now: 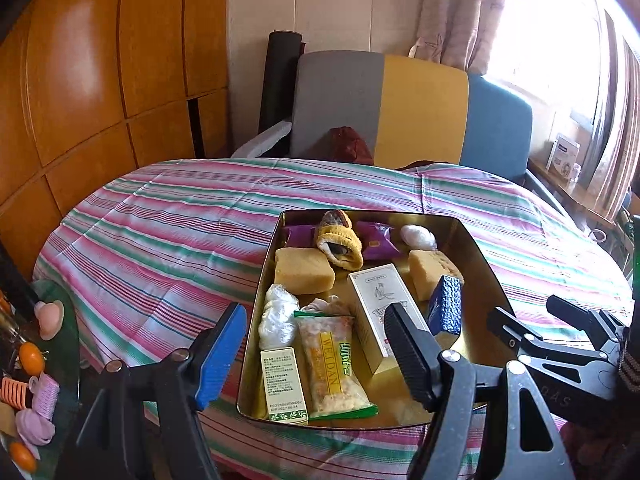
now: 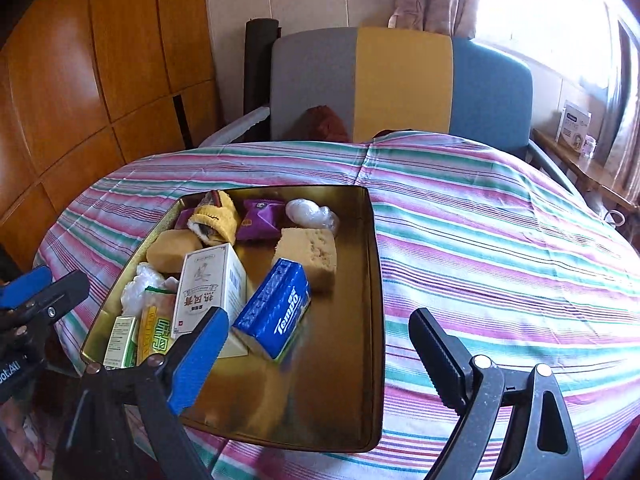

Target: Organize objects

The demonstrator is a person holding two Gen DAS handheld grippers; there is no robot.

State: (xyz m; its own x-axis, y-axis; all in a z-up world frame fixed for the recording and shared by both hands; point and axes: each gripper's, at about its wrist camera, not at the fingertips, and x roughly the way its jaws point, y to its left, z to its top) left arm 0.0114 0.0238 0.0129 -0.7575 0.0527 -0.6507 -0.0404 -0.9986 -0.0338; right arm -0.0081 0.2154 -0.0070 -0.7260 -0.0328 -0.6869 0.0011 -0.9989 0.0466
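Both grippers hang with fingers spread wide, nothing between them: left gripper [image 1: 320, 344], right gripper [image 2: 320, 346]. The glossy blue tissue pack [image 2: 276, 312] leans tilted inside the shiny gold rectangular tin [image 2: 374, 280] on striped cloth [image 2: 500, 240].

A grey, yellow and blue chair [image 1: 416, 108] stands at 12 o'clock, wooden wall panels [image 1: 92, 80] at 10, a bright window [image 1: 560, 40] at 2.

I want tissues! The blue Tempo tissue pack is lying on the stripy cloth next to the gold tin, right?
Not quite. The blue Tempo tissue pack is inside the gold tin, leaning against the white box, not on the stripy cloth. The right wrist view shows it best.
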